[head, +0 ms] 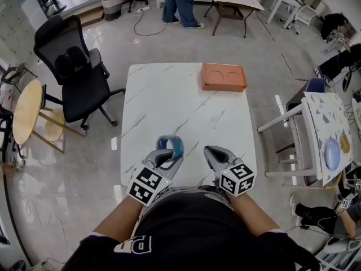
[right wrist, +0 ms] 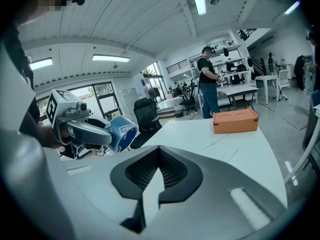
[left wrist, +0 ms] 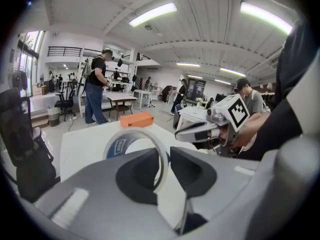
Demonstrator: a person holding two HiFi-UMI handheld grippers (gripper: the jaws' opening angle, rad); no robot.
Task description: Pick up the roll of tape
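Snugly between left fingers (left wrist: 194, 173): tape roll (left wrist: 120, 145)

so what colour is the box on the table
The box is orange, with two round recesses on top; clearest in the head view.

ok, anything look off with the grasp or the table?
Nothing stands out. The left gripper is shut on the roll of tape, one jaw through its hole. The right gripper is shut and empty. The orange box sits flat on the table.
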